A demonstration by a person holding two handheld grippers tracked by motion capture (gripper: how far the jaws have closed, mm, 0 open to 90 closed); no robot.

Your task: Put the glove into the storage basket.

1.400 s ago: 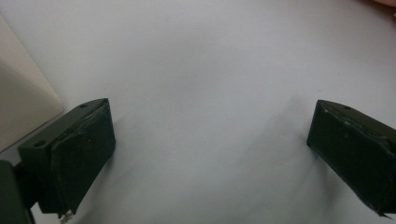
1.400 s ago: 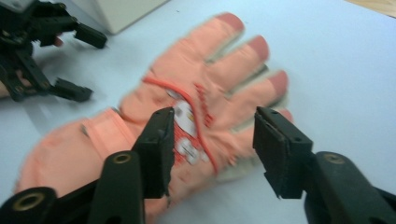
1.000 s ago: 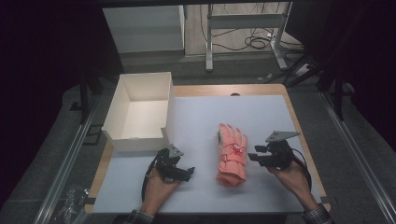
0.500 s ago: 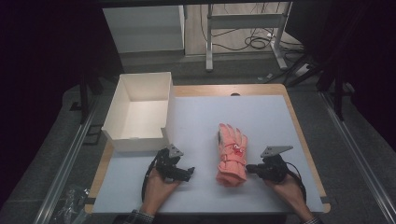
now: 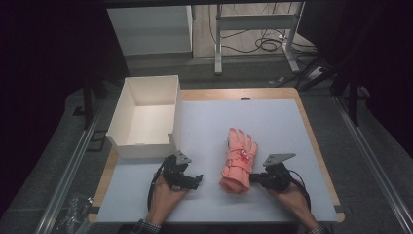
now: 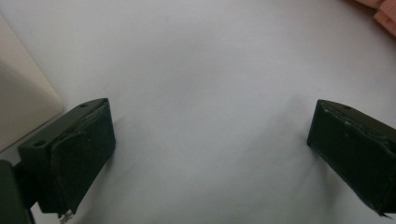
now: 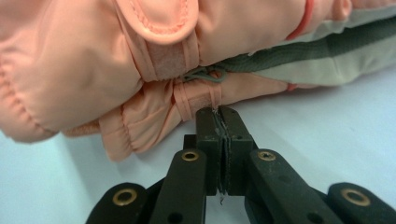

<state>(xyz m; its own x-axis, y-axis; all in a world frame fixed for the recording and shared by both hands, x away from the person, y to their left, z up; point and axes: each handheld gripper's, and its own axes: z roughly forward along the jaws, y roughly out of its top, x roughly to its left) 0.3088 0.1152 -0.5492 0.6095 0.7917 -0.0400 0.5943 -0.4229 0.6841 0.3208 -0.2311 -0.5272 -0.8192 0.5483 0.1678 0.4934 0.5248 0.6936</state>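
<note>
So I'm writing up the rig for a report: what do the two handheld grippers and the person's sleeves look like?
Both grippers are black. The left gripper and the right gripper each carry a grey three-cornered plate on top and trail a black cable that loops back by the hand. The fingers are blocky matte black pads; the right gripper's black linkage arms have brass-coloured pivot rings and screws. A dark checked cuff shows at the left wrist.

Soft cloth, matt plastic, smooth mat

The glove [image 7: 93, 70] is peach padded fabric with stitched seams, a fuzzy strap and grey-green knit bands. The right gripper [image 7: 222, 140] is matt black plastic with brass-toned rivets. The mat [image 6: 196, 70] looks smooth and matt; the box [image 5: 146, 117] looks like white card.
</note>
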